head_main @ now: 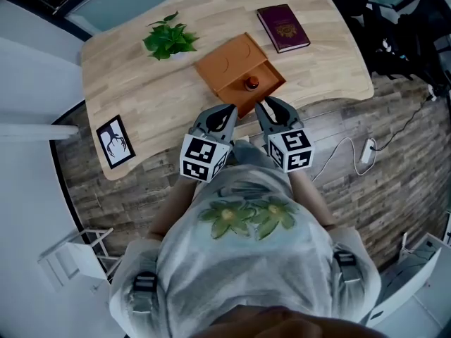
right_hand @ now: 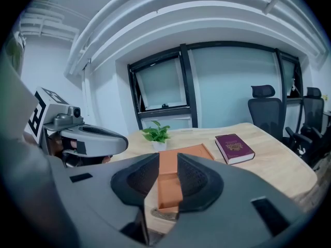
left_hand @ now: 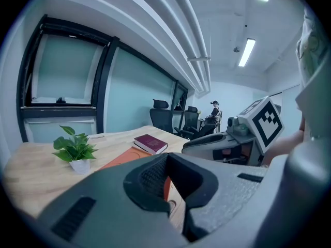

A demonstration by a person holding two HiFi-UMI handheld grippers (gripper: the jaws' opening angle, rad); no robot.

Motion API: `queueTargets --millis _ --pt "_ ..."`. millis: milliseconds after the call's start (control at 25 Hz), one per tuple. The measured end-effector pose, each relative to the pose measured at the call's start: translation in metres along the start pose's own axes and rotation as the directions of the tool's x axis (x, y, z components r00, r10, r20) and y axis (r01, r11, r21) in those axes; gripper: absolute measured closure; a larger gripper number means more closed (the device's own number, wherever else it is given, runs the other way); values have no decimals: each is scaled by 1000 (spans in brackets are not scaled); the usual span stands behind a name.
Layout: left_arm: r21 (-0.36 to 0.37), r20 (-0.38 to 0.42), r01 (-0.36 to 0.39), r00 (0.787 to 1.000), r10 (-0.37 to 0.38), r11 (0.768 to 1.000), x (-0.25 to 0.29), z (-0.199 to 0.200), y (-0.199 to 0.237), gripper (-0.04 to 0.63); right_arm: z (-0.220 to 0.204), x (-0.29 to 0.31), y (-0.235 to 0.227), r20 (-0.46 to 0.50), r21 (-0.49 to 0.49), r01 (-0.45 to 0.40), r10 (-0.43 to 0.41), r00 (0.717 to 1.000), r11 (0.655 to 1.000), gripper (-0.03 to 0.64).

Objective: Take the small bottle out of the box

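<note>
Two grippers hover side by side at the near edge of one light wooden table [head_main: 134,94], both pointed at a single orange box [head_main: 229,63] sitting near the table's middle. The box has one tray [head_main: 262,76] slid out toward the person, and the one small bottle [head_main: 251,84], dark-capped, stands upright inside that tray, just beyond the gripper tips.

The left gripper [head_main: 229,110] has its jaws only a sliver apart. Its own view shows a thin strip of orange box and table through the slit, with nothing pinched between the pads. The right gripper [head_main: 265,106] stands a little wider, a narrow gap. Through it, in the right gripper view, the orange tray lines up between the pads, which touch nothing.

Three other things share the tabletop: one potted plant [head_main: 169,39] left of the box, one burgundy book [head_main: 282,27] at the far right, and one black-framed picture card [head_main: 115,141] lying flat near the left corner, well apart from the rest.

Two black office chairs [right_hand: 264,107] stand beyond the table in the right gripper view.
</note>
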State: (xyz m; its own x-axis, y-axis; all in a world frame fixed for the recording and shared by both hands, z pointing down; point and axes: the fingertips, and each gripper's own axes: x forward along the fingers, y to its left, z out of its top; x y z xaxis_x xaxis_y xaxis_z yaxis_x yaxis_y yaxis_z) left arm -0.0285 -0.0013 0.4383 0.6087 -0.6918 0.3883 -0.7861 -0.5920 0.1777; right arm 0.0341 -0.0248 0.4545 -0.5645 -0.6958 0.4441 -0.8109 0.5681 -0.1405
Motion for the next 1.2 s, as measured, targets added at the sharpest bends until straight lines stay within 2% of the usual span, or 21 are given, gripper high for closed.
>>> queueTargets --millis 520,840,1200 --pt "-35 -28 -30 999 29 999 27 3 24 589 -8 40 -20 -97 -13 -44 43 994 999 435" --pt "-39 -47 -44 998 43 998 44 8 38 589 -18 60 -33 -174 -35 -76 69 982 996 402" --pt "-45 -52 -57 997 54 997 63 16 51 589 -29 80 -45 -237 -60 -107 90 967 993 394"
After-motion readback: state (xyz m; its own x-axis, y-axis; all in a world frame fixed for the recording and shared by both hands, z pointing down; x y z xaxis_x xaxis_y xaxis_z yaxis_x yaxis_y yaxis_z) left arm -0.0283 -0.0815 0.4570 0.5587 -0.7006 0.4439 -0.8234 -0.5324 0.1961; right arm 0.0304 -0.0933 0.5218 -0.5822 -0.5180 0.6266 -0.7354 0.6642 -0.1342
